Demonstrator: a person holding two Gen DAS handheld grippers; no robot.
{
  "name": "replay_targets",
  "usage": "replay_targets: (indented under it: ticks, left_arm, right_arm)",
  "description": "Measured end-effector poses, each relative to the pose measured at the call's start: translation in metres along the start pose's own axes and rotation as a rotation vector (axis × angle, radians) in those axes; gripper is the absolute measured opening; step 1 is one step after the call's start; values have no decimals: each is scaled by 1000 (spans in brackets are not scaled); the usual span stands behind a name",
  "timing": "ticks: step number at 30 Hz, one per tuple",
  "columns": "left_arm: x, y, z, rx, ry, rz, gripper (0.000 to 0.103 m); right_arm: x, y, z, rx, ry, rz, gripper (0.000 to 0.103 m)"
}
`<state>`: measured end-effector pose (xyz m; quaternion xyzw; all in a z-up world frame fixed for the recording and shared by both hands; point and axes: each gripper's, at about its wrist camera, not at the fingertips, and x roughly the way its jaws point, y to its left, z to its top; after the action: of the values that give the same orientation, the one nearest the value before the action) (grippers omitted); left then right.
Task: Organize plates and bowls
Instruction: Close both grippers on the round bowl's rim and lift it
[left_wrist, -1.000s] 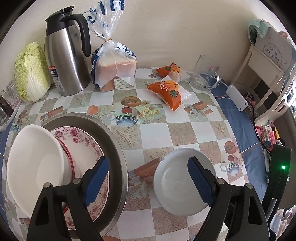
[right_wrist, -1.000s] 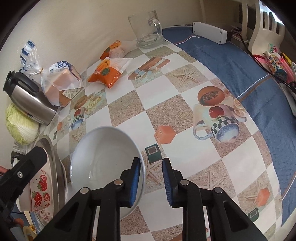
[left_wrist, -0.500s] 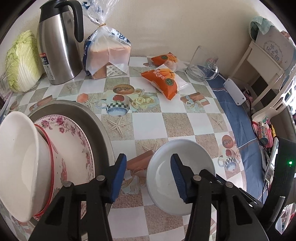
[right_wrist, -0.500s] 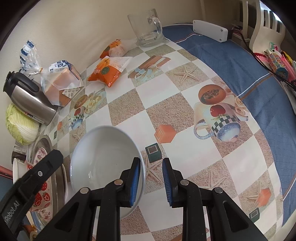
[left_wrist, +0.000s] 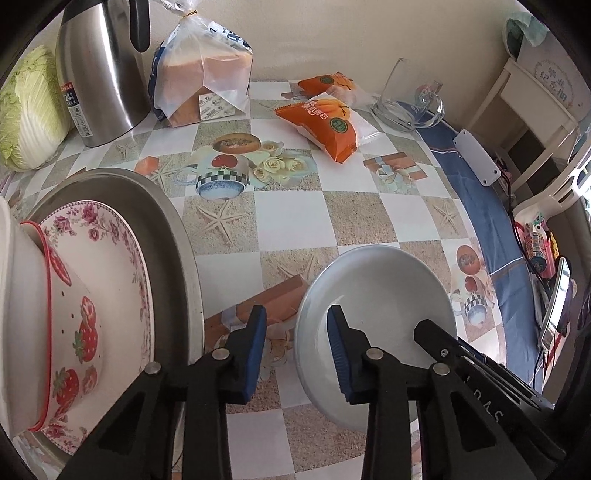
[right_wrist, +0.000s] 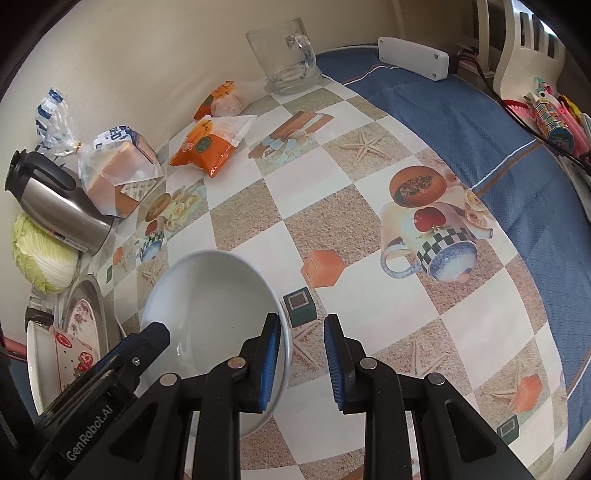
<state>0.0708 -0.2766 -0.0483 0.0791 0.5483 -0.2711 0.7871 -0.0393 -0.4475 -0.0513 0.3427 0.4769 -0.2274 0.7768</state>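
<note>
Plain white ceramic bowl sits on the checked tablecloth, right of the steel basin; left gripper, steeply down-tilted, has just been narrowing astride its left rim, pads apart from it; right gripper straddles the opposite rim, narrow, not pinching.

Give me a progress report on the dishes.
Done: floral plate, strawberry bowl and a white dish sit together in the metal basin. In hand: the left gripper has just been closing, fingers astride the loose white bowl's rim, not yet pinching. Left: move that bowl over.
</note>
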Motion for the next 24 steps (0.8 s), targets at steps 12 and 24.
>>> replay_targets:
  ticks: [12, 24]
  left_arm:
    - [8, -4, -2, 17, -1, -21, 15]
    - [-8, 1, 3, 0, -30, -45, 15]
  right_arm:
    - [10, -2, -4, 24, 34, 49, 17]
    - [1, 2, -4, 29, 30, 88, 13]
